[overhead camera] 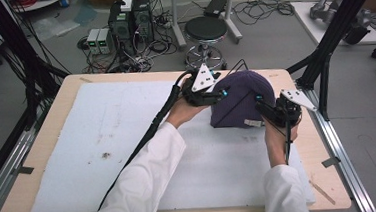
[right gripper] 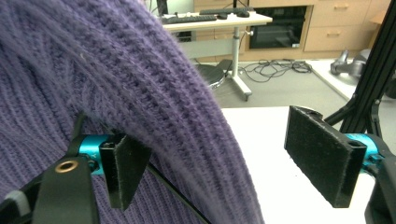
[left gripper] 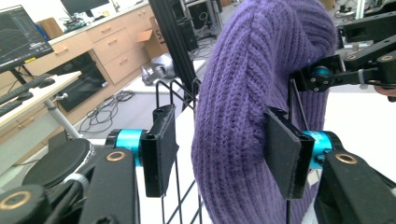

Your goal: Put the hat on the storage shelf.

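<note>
The purple ribbed knit hat (overhead camera: 239,100), draped upright over a black wire stand (left gripper: 173,100), sits between the released left tongs (overhead camera: 217,93) and right tongs (overhead camera: 261,102).

I have my left gripper (overhead camera: 220,91) at the left side of the purple ribbed knit beanie (overhead camera: 240,100), which stands domed over a thin black wire stand (overhead camera: 246,102) on the white foam sheet (overhead camera: 123,140) that covers the pale wooden table (overhead camera: 51,115). My right gripper (overhead camera: 262,105) sits at the hat's lower right edge, near a small pale label on its hem. Both carry grey three-cornered plates on top, and a black cable trails from each along my white sleeves. From up here I can't make out how wide either pair of jaws stands. Beyond the table a round black stool (overhead camera: 206,30) stands on the grey floor.
</note>
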The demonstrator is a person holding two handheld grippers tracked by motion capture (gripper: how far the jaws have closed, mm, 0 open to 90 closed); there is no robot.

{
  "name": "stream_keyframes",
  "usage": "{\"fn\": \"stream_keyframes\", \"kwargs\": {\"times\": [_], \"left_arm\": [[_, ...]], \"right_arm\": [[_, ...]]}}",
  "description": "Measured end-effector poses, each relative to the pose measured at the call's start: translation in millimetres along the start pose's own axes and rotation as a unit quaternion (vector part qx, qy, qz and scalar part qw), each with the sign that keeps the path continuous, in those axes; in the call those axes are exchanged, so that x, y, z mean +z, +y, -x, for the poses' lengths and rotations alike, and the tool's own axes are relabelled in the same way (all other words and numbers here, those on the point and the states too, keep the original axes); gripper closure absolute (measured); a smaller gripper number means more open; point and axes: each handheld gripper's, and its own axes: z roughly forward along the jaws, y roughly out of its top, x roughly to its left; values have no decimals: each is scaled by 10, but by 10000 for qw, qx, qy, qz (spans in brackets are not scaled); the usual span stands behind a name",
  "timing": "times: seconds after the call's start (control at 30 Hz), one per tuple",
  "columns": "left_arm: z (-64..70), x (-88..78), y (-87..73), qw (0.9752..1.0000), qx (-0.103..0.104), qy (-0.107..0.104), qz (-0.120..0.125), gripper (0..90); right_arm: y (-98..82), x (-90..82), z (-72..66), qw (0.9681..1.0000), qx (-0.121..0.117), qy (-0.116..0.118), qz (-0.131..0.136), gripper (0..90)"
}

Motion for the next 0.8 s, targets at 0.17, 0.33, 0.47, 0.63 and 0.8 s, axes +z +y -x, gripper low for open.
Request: {"fn": "stream_keyframes", "kwargs": {"times": [0.17, 0.33, 0.47, 0.63, 0.8], "left_arm": [[-52, -132, -5, 9998, -126, 153, 45, 425], [-126, -282, 19, 9990, -251, 312, 199, 412], [-168, -370, -2, 9985, -310, 381, 235, 412], [-202, -458, -66, 9980, -385, 459, 202, 405], [-230, -660, -127, 9970, -442, 606, 205, 394]], "right_arm": [[32, -57, -28, 9998, -61, 30, 189, 203], [42, -76, -81, 9996, -93, 39, 276, 191], [25, -38, -64, 9998, -51, 152, 74, 191], [20, -51, -11, 9996, 34, 288, -26, 191], [27, -114, -30, 9989, 39, 443, -119, 190]]}}
